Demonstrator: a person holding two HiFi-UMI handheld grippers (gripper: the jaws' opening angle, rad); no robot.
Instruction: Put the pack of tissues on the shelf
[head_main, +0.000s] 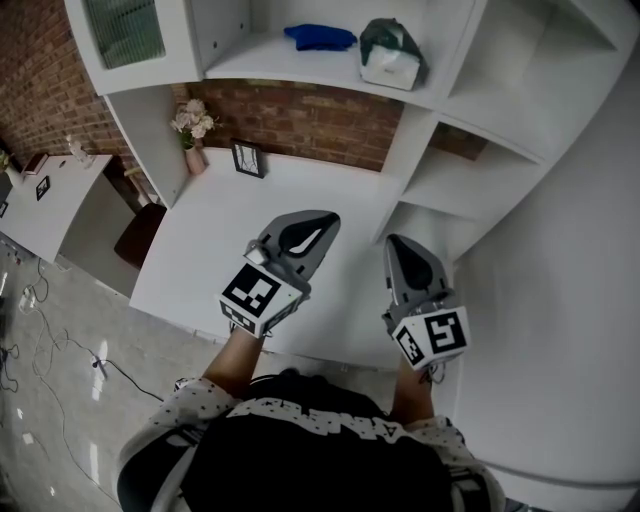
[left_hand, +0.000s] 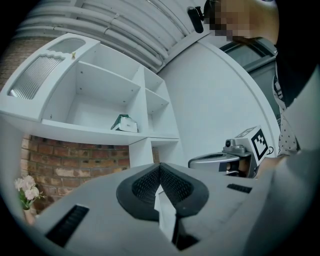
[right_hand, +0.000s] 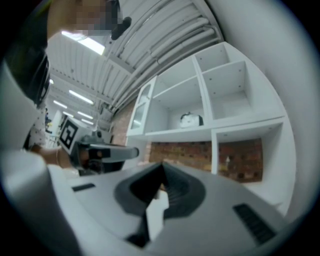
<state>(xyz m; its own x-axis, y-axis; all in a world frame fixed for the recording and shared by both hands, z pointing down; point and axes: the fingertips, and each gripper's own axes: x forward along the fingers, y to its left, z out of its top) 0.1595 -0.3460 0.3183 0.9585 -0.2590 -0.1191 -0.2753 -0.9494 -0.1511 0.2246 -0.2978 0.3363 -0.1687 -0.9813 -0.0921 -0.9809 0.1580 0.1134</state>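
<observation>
Shelf (head_main: 262, 52): 1 tissue pk (head_main: 392, 55), 2 grippers (head_main: 328, 216) (head_main: 394, 241).

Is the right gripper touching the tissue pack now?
Apart. Head view shows the right gripper over the desk, the tissue pack up on the shelf.

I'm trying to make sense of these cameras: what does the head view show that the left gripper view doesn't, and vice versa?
Only the head view: a blue cloth on the shelf and a picture frame. Only the left gripper view: the ribbed ceiling. Both: the pack of tissues on the shelf and the flowers.
</observation>
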